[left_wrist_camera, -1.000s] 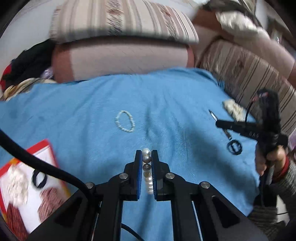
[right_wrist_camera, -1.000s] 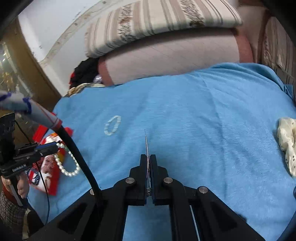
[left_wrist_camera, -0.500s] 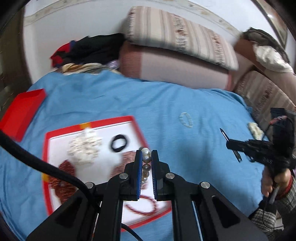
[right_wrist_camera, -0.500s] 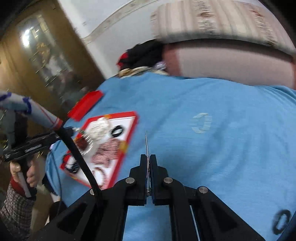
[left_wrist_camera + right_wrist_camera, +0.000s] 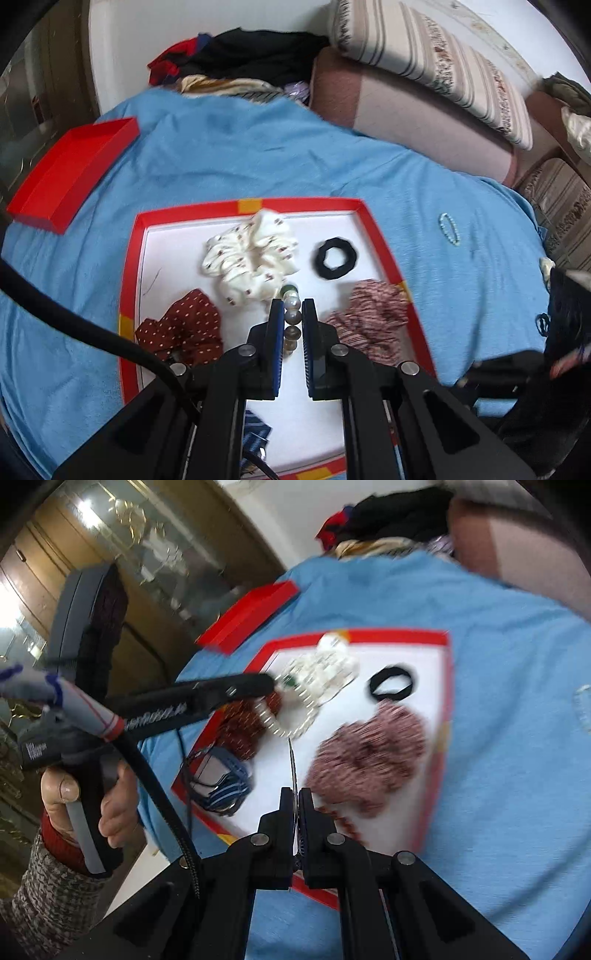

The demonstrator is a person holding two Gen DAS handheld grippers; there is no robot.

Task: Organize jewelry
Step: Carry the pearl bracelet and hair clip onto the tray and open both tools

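My left gripper point(image 5: 293, 310) is clamped on a pearl strand point(image 5: 291, 314), beads stacked between the pads, hovering over the red-rimmed tray point(image 5: 130, 258). White scrunchie point(image 5: 251, 254) at 11 o'clock of my fingertips, black hair tie point(image 5: 337, 257) at 1. My right gripper point(image 5: 294, 801) pinches a thin metal clip point(image 5: 291, 760) over the same tray.

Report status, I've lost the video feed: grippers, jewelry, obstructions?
Left gripper shut on white pearl bead strand, over red-rimmed white tray. Right gripper shut on thin dark hair clip. Cream printed scrunchie just ahead.
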